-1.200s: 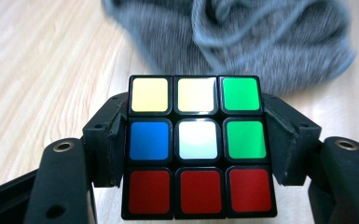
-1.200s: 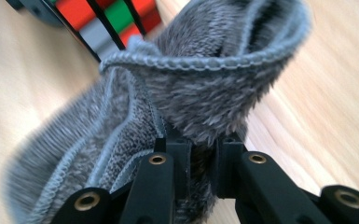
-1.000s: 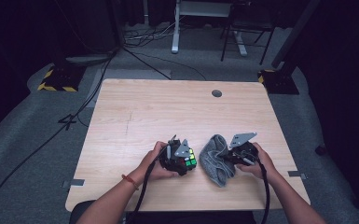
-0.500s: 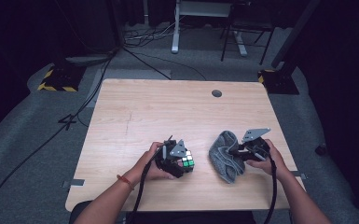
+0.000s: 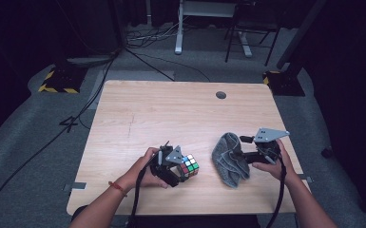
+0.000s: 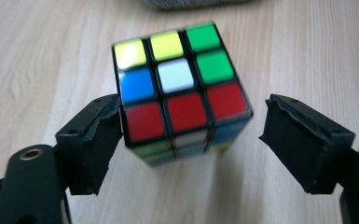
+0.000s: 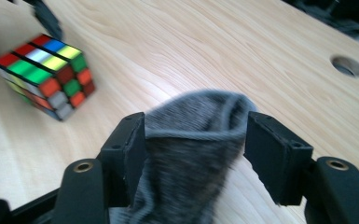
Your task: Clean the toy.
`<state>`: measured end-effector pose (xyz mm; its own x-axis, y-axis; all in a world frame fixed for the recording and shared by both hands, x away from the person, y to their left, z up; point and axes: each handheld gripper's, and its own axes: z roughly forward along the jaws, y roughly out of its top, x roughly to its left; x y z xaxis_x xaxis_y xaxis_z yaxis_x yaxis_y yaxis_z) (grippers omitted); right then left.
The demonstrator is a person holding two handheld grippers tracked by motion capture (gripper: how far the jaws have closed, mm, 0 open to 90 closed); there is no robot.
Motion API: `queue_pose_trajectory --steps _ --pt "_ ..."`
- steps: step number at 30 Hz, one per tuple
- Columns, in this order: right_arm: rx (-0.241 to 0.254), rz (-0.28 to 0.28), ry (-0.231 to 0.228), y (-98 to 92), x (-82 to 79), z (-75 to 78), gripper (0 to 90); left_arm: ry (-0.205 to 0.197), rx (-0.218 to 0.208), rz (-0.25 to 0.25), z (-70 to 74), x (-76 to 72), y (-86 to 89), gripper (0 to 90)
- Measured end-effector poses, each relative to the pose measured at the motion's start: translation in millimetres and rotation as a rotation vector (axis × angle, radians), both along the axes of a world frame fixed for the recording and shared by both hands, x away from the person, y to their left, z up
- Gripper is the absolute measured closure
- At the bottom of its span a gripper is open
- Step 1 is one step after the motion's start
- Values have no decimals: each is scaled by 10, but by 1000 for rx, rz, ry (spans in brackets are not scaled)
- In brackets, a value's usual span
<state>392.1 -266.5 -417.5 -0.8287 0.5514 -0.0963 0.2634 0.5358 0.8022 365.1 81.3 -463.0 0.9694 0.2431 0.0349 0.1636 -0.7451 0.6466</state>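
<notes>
Scrambled puzzle cube (image 5: 188, 166) near the table's (image 5: 171, 114) front edge, left of centre, framed by the left gripper (image 5: 175, 164); crumpled grey cloth (image 5: 229, 159) just to its right, toward the front right corner, with the right gripper (image 5: 245, 156) at its right side. Left jaws just opened and now half-wide around the cube (image 6: 182, 95): one pad touching or nearly touching a lower corner, the other standing clear, no squeeze left. Right jaws just opened too, now wide, with a raised fold of the cloth (image 7: 191, 154) between them, brushing one pad and clear of the other. Risks from here, as a judgement: cube dragged or tipped by the near pad on withdrawal, since that corner sits so close; cloth fold snagged on the rough pad edge and lifted or pulled toward the table's front edge as the hand backs off. From the high view: whole layout, both forearms, the gap between cube and cloth, the cable hole (image 5: 221, 95) near the far edge. From the left gripper view: exact clearance at each pad, unreadable from above. From the right gripper view: the upright fold inside the jaws, plus the cube (image 7: 44, 74) farther off, seemingly tilted on the table, though blur leaves that uncertain.
</notes>
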Motion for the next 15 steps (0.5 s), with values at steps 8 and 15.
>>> queue_pose_trajectory --steps 8,15 --pt "-61 117 4 450 -196 -174 386 26 7 -48 -6 -180 17 278" --pt "-105 203 46 708 -275 -368 381 27 19 -70 -12 -293 -7 244"
